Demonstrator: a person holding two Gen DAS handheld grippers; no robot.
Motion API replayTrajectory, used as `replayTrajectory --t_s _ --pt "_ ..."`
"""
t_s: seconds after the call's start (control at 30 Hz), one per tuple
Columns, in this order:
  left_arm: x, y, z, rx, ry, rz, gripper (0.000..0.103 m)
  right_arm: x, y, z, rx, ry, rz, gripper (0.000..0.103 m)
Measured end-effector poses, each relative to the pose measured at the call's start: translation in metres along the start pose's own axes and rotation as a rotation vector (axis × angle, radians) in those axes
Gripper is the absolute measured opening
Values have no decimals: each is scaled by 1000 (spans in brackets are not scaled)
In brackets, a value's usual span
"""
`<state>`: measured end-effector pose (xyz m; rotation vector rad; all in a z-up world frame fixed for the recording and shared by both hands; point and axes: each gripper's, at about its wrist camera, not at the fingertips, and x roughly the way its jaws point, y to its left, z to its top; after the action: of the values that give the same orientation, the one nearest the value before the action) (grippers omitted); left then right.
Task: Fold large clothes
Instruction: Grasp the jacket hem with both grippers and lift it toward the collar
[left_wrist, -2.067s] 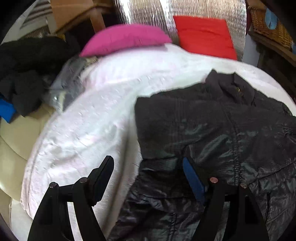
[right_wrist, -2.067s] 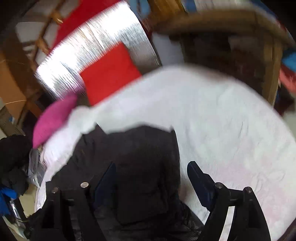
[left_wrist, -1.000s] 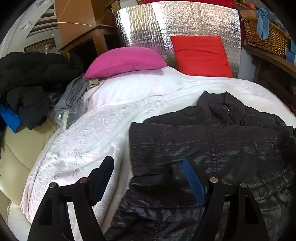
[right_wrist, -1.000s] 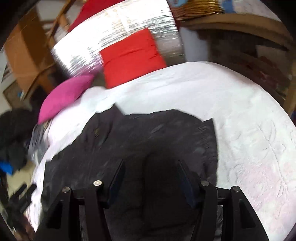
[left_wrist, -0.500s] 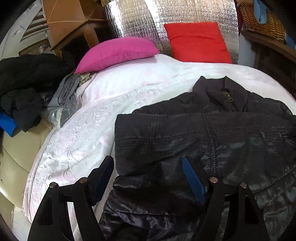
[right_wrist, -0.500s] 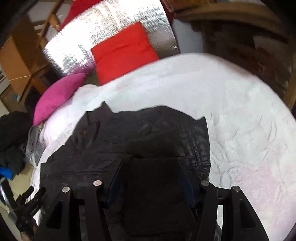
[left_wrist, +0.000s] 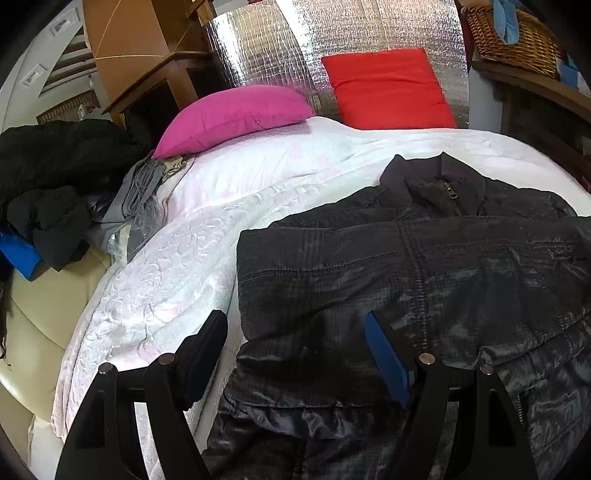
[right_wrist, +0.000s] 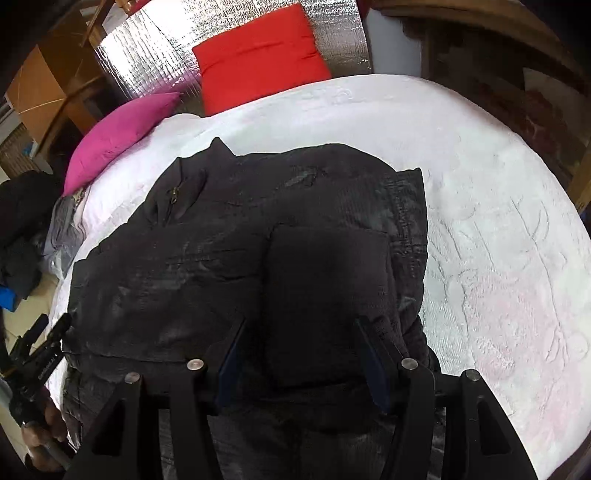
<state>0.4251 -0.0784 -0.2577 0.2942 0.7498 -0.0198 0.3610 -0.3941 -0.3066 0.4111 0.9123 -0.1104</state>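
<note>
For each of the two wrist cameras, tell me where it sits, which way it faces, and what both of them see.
Left wrist: on the left gripper, over the black jacket's left edge, facing the pink pillow; its open fingers show.
Right wrist: on the right gripper, over the jacket's right side, facing the red cushion; its open fingers and the other gripper at lower left show.
Shared: jacket, white bedspread, both pillows, silver headboard.

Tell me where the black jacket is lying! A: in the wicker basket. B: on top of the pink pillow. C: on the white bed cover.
C: the black jacket is spread flat on the white bed cover, away from the pink pillow and the wicker basket.
</note>
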Motion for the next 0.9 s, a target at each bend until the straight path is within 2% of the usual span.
replayTrajectory --t_s 0.1,0.27,0.33,0.4,0.43,0.5,0.63,0.77,0.8,0.87,0.9 --pt "2 4 1 -6 2 5 77 -6 -4 2 37 -19 33 61" --pt "4 8 3 -14 3 8 77 -24 -9 12 74 -105 80 61" --pt "5 7 2 -10 4 10 77 -16 -9 13 77 -69 87 61" --pt "4 6 2 -8 4 10 77 5 -9 10 83 22 64 62" --pt "4 6 1 -7 3 10 77 11 -8 10 74 38 49 62" --pt "2 6 1 -5 -1 11 77 7 -4 11 45 26 36 61" --pt "2 7 1 -7 0 13 77 -5 -10 13 92 -16 84 61" --pt "2 9 2 -20 2 11 77 -35 -36 18 159 -144 96 63" --pt "2 9 3 -22 3 11 77 -39 -45 19 191 -162 113 65" --pt "2 9 4 -21 4 10 77 -39 -58 22 244 -167 126 77" --pt "2 9 4 -19 5 7 77 -35 -65 23 266 -156 124 77"
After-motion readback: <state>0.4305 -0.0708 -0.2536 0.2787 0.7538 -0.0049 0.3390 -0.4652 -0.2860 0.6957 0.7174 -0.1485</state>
